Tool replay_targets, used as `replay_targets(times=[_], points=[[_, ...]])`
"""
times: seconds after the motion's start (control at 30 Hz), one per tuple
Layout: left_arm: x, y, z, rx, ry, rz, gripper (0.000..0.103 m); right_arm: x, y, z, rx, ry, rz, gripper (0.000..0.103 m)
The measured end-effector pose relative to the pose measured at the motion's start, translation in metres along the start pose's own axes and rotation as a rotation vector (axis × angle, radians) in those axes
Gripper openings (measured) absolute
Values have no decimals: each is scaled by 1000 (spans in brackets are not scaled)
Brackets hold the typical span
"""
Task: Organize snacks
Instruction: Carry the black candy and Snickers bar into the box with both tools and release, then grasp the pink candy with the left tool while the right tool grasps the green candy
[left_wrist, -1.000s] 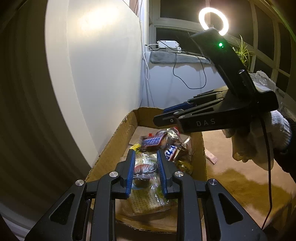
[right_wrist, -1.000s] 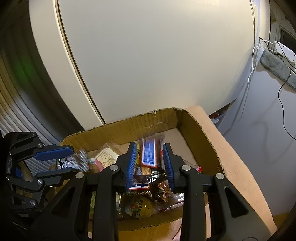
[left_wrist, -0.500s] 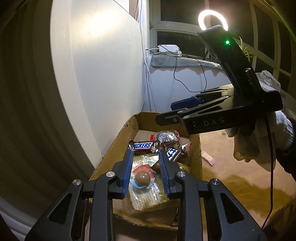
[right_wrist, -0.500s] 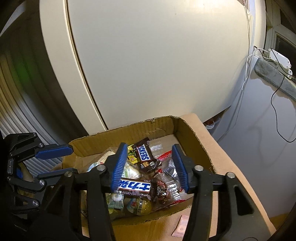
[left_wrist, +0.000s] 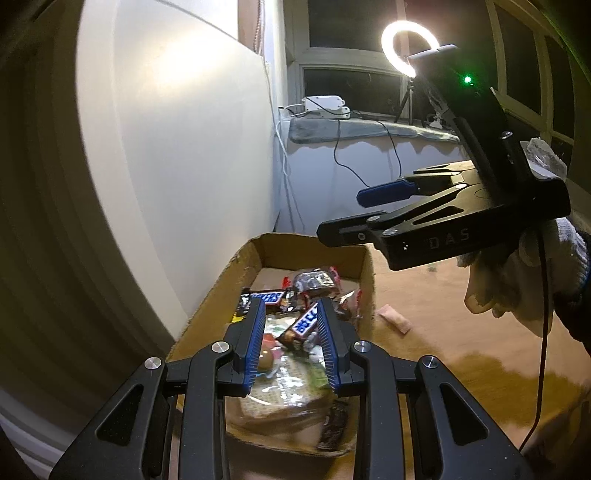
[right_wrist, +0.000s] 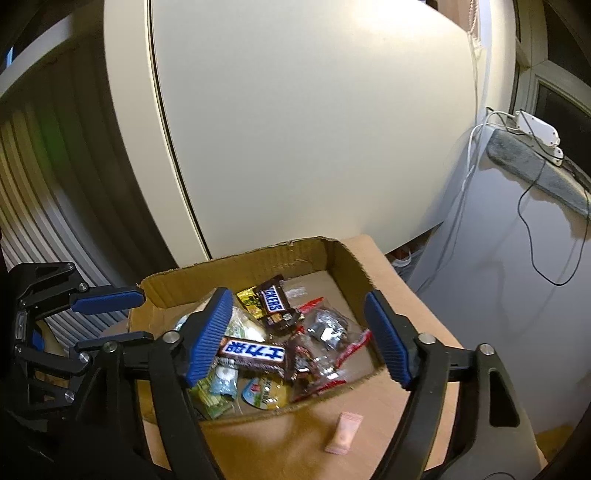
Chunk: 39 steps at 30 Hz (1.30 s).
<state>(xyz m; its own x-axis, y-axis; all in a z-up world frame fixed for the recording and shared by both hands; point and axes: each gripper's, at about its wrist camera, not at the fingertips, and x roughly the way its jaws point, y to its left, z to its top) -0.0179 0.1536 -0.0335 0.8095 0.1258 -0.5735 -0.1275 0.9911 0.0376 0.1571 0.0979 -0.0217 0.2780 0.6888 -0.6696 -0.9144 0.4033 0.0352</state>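
Observation:
A shallow cardboard box (right_wrist: 258, 264) holds several wrapped snacks: two Snickers bars (right_wrist: 273, 301) (right_wrist: 255, 352), a clear red-edged packet (right_wrist: 328, 332), green packets and a jelly cup (right_wrist: 264, 393). The box (left_wrist: 218, 299) also shows in the left wrist view, with a cracker pack (left_wrist: 284, 391) and a round chocolate (left_wrist: 266, 360). My right gripper (right_wrist: 299, 332) is open wide and empty above the box. My left gripper (left_wrist: 290, 343) is open and empty above the box's near end. A small pink sachet (right_wrist: 345, 432) lies on the table outside the box.
The box sits on a brown table (right_wrist: 406, 295) against a white panel (right_wrist: 295, 129). A ring light (left_wrist: 410, 48), a windowsill (left_wrist: 369, 129) with a white adapter and hanging cables (right_wrist: 535, 229) stand behind. The pink sachet also shows in the left wrist view (left_wrist: 397, 321).
My right gripper opened, dropped a Snickers bar into the box and rose. My left gripper let the round chocolate fall into the box, opened wider and pulled back.

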Motion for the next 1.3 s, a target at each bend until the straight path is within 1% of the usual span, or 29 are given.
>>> replay_targets(times=[0.07, 0.17, 0.23, 0.33, 0.47, 0.63, 0.73, 0.83, 1.0, 1.13, 1.23, 1.3], points=[[0, -6, 1, 6, 1, -4, 28, -8, -6, -3, 5, -9, -11, 83], [0, -16, 3, 11, 0, -15, 37, -17, -18, -10, 19, -17, -27, 84], [0, -24, 3, 12, 0, -27, 37, -27, -29, -17, 30, -20, -44, 84], [1, -36, 4, 12, 7, -51, 37, -39, -45, -30, 48, -24, -71, 89], [6, -55, 3, 3, 27, -101, 37, -48, -70, -51, 78, -9, -99, 89], [19, -89, -3, 8, 75, -160, 37, -52, -100, -82, 117, 20, -128, 89], [31, -105, -7, 12, 108, -171, 37, -52, -119, -103, 139, 49, -134, 89], [47, -116, -10, -17, 146, -185, 37, -49, -135, -120, 158, 77, -149, 89], [73, -128, -16, -31, 202, -168, 37, -32, -153, -140, 181, 127, -142, 89], [92, -134, -21, -43, 248, -140, 37, -12, -161, -149, 165, 156, -142, 89], [105, -136, -22, -47, 273, -119, 37, 1, -162, -151, 152, 177, -132, 80], [113, -138, -23, -45, 286, -109, 37, 9, -163, -151, 141, 189, -133, 77]])
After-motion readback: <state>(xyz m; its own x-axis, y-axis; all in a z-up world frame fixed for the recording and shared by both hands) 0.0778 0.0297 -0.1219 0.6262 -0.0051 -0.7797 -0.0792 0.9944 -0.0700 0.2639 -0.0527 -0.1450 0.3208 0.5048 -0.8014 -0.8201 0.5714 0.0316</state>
